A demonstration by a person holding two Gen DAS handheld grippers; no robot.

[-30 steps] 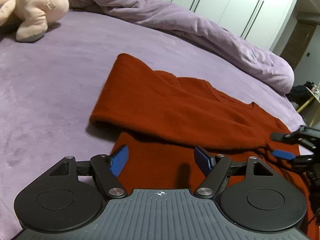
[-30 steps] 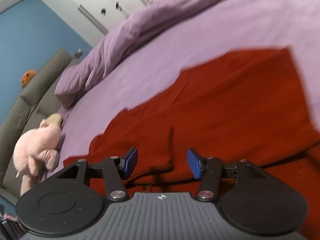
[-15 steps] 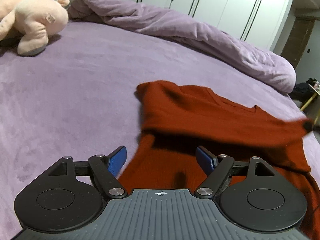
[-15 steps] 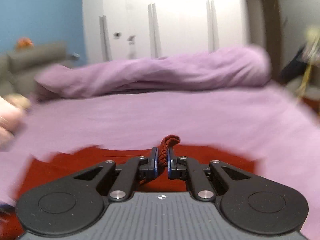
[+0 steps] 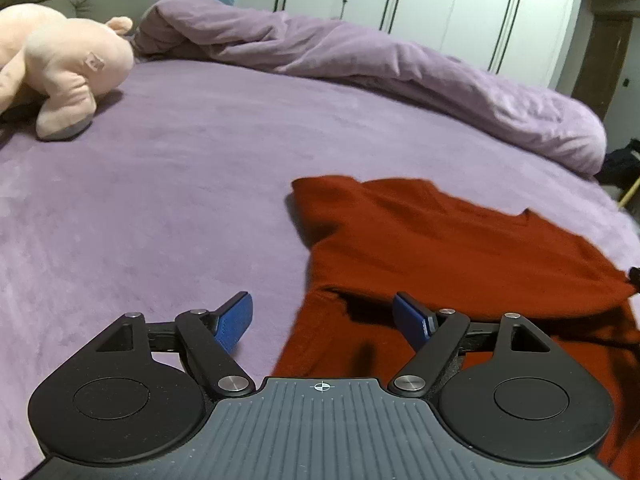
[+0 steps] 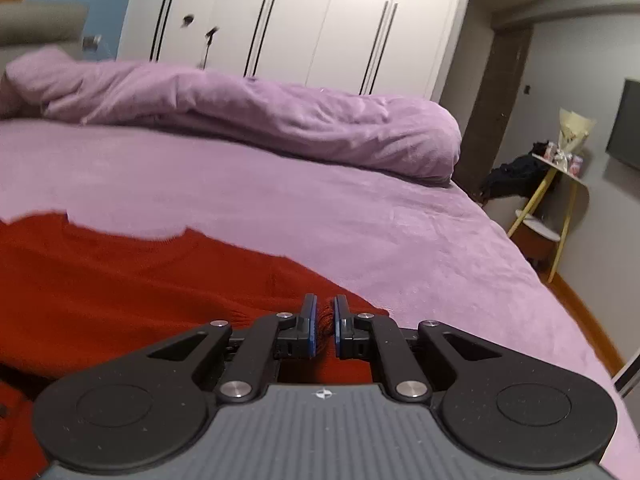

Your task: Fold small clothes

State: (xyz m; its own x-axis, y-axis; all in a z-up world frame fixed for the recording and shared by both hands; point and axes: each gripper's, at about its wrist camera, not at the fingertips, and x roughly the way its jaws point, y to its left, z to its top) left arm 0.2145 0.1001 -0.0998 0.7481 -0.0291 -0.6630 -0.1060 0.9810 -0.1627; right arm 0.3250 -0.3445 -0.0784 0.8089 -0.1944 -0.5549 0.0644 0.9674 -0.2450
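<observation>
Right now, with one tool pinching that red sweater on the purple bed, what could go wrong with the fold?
1. The right tool pinches only a small bunch of the red knitted sweater; if pulled, the knit could slip free.
2. The left tool is open and holds nothing, so the whole garment may drag across the purple bedsheet instead of folding.
3. The layer already folded over looks loose and could bunch up.

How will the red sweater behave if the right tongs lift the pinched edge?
Probably floppy: the red sweater already drapes in soft folds. The knit bunched between the right tongs suggests little slipping. The rest would likely trail across the bed.
</observation>
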